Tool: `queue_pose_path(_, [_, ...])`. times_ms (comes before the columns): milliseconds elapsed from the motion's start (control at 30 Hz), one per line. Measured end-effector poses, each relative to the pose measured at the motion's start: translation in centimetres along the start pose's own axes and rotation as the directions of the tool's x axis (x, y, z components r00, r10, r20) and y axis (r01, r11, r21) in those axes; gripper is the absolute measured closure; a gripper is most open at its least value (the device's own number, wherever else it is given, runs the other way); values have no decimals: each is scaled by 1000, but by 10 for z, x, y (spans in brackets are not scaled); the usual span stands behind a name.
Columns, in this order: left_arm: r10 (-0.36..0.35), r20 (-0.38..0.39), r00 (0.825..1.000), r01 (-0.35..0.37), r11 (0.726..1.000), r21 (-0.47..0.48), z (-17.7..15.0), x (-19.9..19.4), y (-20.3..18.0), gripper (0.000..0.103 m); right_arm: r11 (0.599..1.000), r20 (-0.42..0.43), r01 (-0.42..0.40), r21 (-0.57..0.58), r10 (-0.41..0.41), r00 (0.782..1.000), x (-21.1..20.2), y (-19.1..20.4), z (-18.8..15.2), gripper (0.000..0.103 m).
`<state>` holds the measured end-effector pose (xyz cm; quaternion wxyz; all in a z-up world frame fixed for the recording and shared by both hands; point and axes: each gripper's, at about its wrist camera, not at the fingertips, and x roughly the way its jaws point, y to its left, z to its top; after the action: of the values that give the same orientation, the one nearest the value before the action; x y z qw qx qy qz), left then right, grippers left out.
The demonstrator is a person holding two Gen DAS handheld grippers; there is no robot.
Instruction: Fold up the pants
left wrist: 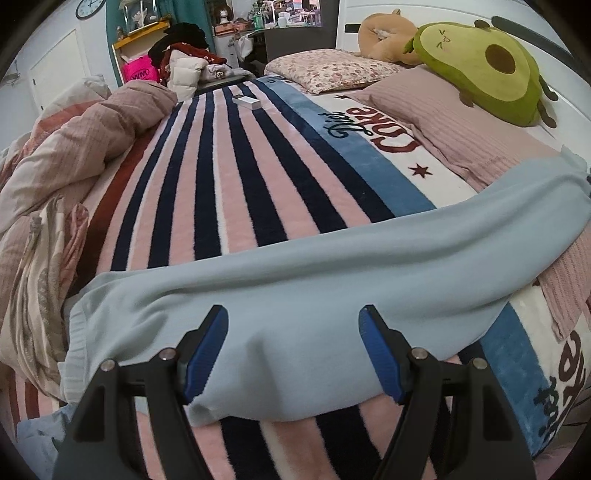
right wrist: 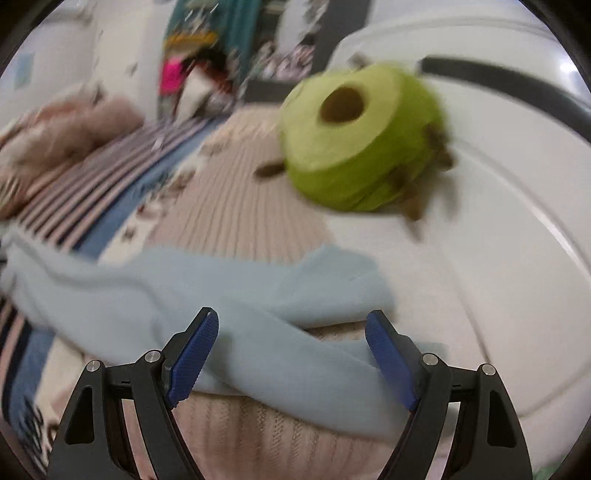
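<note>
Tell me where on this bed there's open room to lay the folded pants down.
Most free: the striped blanket between the light blue pants and the small white box. Crowded: the bunched duvet along its left, and the pink pillow and avocado plush on its right.

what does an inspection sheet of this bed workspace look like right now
surface: striped fleece blanket over the bed.
job's things: light blue pants lying lengthwise across the blanket, legs reaching the pink pillow; not yet folded.
clutter: avocado plush, floral pillow, bunched duvet, small white box.
grippers: left gripper open over the pants; right gripper open over the leg ends, view blurred.
cables: nothing seen.
surroundings: wall clock, clothes pile.
</note>
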<state>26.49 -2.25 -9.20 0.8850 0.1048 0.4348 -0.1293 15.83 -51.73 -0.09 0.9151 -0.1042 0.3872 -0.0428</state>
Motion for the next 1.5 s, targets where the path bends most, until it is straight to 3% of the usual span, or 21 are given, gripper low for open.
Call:
queue_pose_path(100, [0, -6, 1000, 0, 1000, 7, -1, 3, -2, 33, 1000, -72, -25, -13, 24, 997, 16, -2, -5, 27])
queue_pose_path(167, [1, -11, 1000, -1, 1000, 9, -2, 4, -2, 33, 999, -71, -39, -22, 37, 997, 13, -3, -8, 42])
queue_pose_path(233, [1, -11, 1000, -1, 1000, 4, -3, 5, -1, 33, 998, -76, -62, -16, 61, 995, 7, -3, -11, 69])
queue_pose_path(367, [-4, -7, 1000, 4, 1000, -11, -4, 2, 2, 33, 997, -85, -32, -67, 26, 996, -5, 3, -19, 97])
queue_pose_path(533, [-5, 3, 1000, 5, 1000, -19, -6, -3, 5, 33, 997, -19, 30, -66, -31, 999, -20, 11, -11, 103])
queue_pose_path(733, [9, 18, 1000, -8, 1000, -27, -7, -8, 13, 33, 990, 104, 127, -62, -120, 987, -27, 20, 20, 103])
queue_pose_path(900, [30, 13, 999, -29, 998, -47, -11, -1, 27, 33, 977, 131, 194, -88, -181, 975, -5, 31, 55, 103])
queue_pose_path(1033, [78, 0, 997, -77, 994, -82, -19, 7, 45, 33, 962, 91, 252, -103, -243, 966, 28, 38, 72, 103])
queue_pose_path(1267, [113, -30, 993, -116, 981, -155, -39, 16, 76, 33, 944, -7, 317, -89, -319, 948, 87, 29, 63, 94])
queue_pose_path(1367, [120, -18, 993, -121, 982, -142, -40, 9, 76, 33, 956, -29, 285, -62, -288, 957, 91, 26, 60, 75])
queue_pose_path(1400, [118, -10, 993, -119, 982, -148, -40, 4, 77, 33, 956, -19, 289, -52, -291, 957, 86, 27, 60, 65])
queue_pose_path(1433, [116, -1, 993, -115, 980, -160, -40, -2, 78, 32, 953, 3, 301, -42, -301, 953, 78, 29, 61, 56])
queue_pose_path(1500, [116, 17, 993, -110, 975, -195, -42, -16, 82, 21, 951, 50, 307, -34, -305, 951, 59, 36, 62, 49])
